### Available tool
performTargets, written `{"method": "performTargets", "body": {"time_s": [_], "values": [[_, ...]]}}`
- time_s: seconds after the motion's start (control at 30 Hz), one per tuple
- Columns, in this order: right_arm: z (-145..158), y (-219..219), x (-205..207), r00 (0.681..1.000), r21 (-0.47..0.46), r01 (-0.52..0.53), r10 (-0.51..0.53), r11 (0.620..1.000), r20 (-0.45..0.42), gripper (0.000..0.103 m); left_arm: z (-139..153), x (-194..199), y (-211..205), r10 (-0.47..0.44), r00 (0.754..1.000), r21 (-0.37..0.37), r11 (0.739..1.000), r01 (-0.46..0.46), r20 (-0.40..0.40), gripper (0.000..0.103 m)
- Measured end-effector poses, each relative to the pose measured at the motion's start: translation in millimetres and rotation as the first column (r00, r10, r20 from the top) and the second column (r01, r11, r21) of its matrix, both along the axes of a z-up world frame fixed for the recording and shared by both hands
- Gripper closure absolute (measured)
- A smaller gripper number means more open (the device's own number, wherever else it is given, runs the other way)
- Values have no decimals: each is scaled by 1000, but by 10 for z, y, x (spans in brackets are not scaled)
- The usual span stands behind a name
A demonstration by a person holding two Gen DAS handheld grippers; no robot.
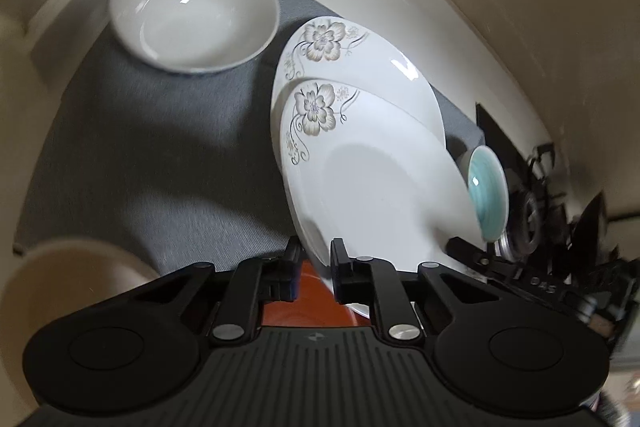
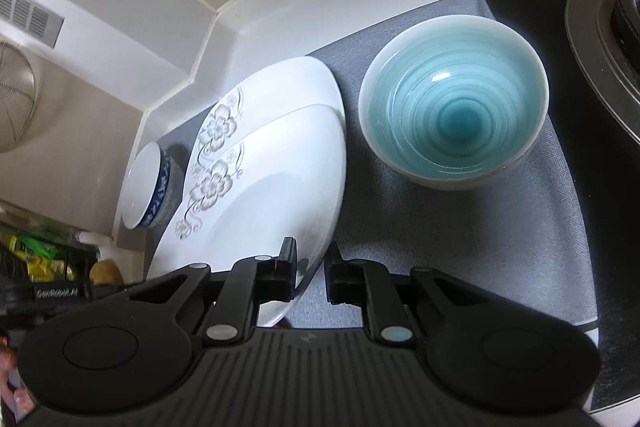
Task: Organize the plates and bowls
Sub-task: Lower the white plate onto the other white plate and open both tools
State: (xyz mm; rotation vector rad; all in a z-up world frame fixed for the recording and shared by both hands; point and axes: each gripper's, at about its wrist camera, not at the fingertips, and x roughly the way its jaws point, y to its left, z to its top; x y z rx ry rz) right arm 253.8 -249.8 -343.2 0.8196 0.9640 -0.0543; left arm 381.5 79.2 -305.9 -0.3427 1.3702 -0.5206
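left gripper (image 1: pixel 314 269) and right gripper (image 2: pixel 311 277), each narrowed onto an opposite edge of the upper floral plate (image 1: pixel 372 187), so that the two claws hold one plate between them; in the left wrist view the rim passes between the fingers, and in the right wrist view the rim sits against the inner finger, though whether both pads press there cannot be told. the upper plate is tilted and overlaps a second floral plate (image 1: pixel 360 67) of the same pattern on the grey mat (image 1: pixel 160 147). judged from this layout, the plates are nearly stacked and the upper one only needs setting flat and square on the lower. the bowls appear unsorted: a white bowl (image 1: pixel 194 13) with a blue patterned outside stands near the back wall on one side of the plates, a turquoise bowl (image 2: pixel 454 99) stands apart on the other side, and neither is nested. hard to read: an orange surface (image 1: pixel 308 303) under the left gripper, cut off by the fingers, may be another dish; the dark stove burner (image 2: pixel 608 39) is cropped at the frame edge; the plates' near rims are hidden by the gripper bodies
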Motion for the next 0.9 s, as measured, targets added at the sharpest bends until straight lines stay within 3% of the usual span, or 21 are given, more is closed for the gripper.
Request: {"method": "performTargets", "body": {"time_s": [0.27, 0.6, 0.77, 0.83, 0.9], "values": [[-7, 16, 96, 1000, -23, 25, -24, 999, 11, 90, 29, -131, 51, 120, 991, -37, 992, -122, -60, 87], [-58, 31, 212, 1000, -47, 3, -3, 999, -12, 88, -87, 133, -101, 161, 985, 50, 986, -158, -66, 87], [-65, -11, 300, 999, -30, -12, 11, 999, -30, 88, -155, 228, -103, 164, 983, 48, 986, -161, -77, 88], [-47, -3, 299, 999, -24, -36, 35, 999, -42, 83, -165, 258, -94, 162, 984, 48, 986, -159, -74, 90], [-18, 46, 287, 997, -55, -67, 64, 996, -53, 82, -167, 257, -84, 174, 981, 50, 984, -170, -85, 91]]}}
